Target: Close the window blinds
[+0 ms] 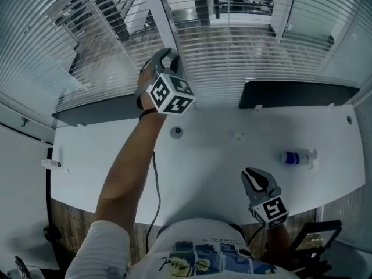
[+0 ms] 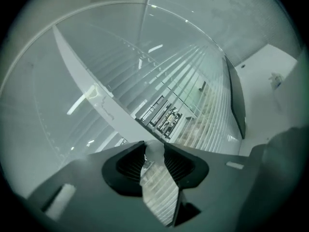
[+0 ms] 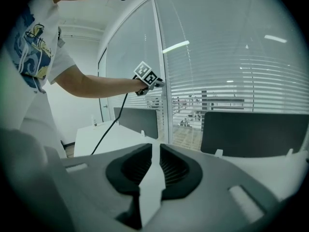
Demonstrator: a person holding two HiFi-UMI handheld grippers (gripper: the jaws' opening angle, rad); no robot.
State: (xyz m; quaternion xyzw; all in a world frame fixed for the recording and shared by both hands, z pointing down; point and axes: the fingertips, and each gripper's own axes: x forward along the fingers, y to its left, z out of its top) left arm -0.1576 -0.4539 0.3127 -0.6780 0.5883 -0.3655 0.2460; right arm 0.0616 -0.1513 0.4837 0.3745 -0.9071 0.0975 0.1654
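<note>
Left gripper (image 2: 154,148) clamps 1 pale wand (image 2: 154,152) beside the blinds (image 1: 244,45). Right gripper (image 3: 152,149) has jaws slightly apart and empty. The desk (image 1: 221,150) carries 1 bottle (image 1: 293,157). 2 dark panels (image 1: 296,93) front the window.

Just ahead of the left gripper (image 1: 165,60) the post (image 1: 164,16) and the blinds (image 1: 244,45) close the way, and a pale wand (image 2: 153,151) fills the gap between its jaws. Below it a dark panel (image 1: 99,110) lines the far edge of the counter (image 1: 203,156), with a second panel (image 1: 299,92) to its right and a slot between them. Ahead of the right gripper (image 1: 253,178), whose jaws stand slightly apart with nothing between them, bare counter runs to that second panel. A bottle (image 1: 296,157) lies well off to its right, and a cable (image 1: 156,179) hangs to its left.
</note>
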